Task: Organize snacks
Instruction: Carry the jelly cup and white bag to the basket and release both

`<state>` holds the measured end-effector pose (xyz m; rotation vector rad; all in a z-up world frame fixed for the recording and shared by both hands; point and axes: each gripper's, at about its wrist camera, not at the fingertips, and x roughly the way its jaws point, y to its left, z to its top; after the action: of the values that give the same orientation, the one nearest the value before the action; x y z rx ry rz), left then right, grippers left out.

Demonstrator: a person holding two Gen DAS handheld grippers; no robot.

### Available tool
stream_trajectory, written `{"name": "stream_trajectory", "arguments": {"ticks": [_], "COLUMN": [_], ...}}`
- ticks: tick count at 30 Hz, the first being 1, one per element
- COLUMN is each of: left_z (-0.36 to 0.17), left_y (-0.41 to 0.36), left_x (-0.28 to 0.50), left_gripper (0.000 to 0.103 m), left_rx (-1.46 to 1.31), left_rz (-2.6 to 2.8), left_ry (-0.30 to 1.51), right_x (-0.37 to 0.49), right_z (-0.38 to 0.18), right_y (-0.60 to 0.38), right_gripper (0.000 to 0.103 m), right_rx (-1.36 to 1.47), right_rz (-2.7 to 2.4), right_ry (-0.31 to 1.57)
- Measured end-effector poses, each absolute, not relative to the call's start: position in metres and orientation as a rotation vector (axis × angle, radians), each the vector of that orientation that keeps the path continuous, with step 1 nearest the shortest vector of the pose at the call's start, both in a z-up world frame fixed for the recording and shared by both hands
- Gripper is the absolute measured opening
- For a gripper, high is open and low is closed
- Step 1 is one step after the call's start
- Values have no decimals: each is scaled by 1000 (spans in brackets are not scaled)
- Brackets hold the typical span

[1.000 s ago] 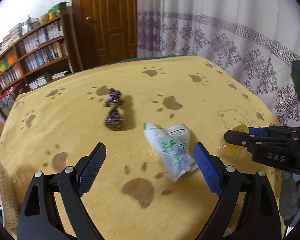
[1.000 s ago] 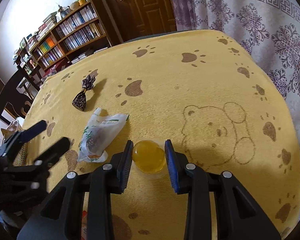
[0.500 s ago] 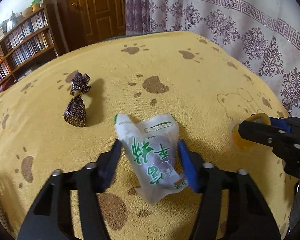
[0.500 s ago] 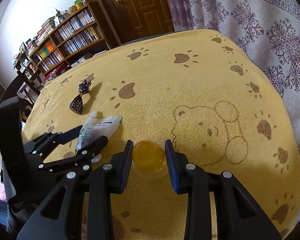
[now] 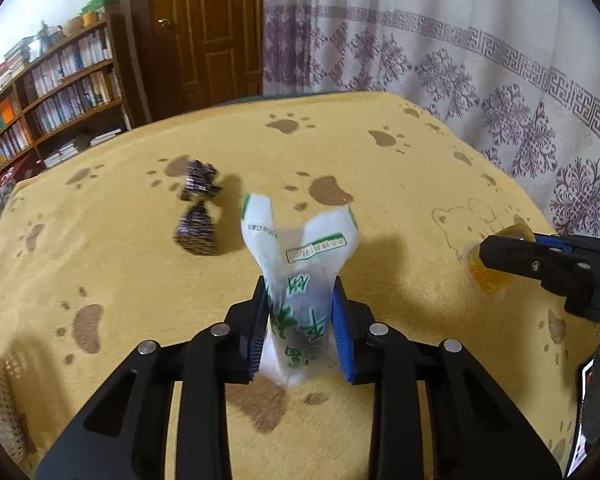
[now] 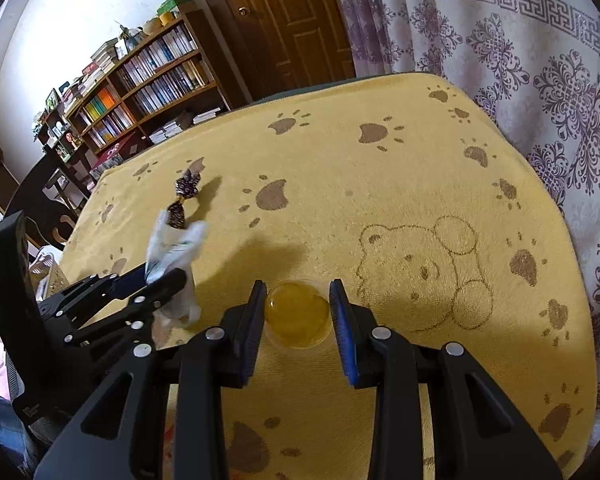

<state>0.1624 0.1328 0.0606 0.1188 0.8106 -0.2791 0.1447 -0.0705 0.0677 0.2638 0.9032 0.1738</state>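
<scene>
Both snacks pinched: white packet in the left hand-held gripper, jelly cup in the right.

The white snack packet [image 5: 300, 280] with green print is clamped at its middle by the left hand-held gripper [image 5: 300, 320], its top fanning upward and its lower end near or on the yellow paw-print cloth [image 5: 380, 152] covering the counter. The amber jelly cup [image 6: 298, 314] sits between the right hand-held gripper's [image 6: 298, 312] closed-in pads, low over the cloth. A dark wrapped candy [image 5: 198, 220] lies just beyond the packet, untouched. The step in hand looks like gathering the snacks. Next, both need carrying to a collecting spot, perhaps the woven basket [image 5: 0, 400] at the left edge, without crushing the packet.
</scene>
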Motion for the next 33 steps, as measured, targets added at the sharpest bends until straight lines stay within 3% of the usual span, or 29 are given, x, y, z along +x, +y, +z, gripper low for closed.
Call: {"name": "stream_trajectory", "arguments": {"ticks": [14, 33], "left_z": [120, 171], "left_y": [211, 380], "left_x": [114, 37], "left_gripper": [30, 30], "left_rx": [28, -76], "left_rz": [-180, 124], "left_ry": [670, 509], "right_x": [118, 114], "right_z": [147, 174], "right_y": [-66, 54], "right_gripper": [33, 33], "right_rx": [164, 73], "right_rz": [188, 415], "right_ry": [801, 789]}}
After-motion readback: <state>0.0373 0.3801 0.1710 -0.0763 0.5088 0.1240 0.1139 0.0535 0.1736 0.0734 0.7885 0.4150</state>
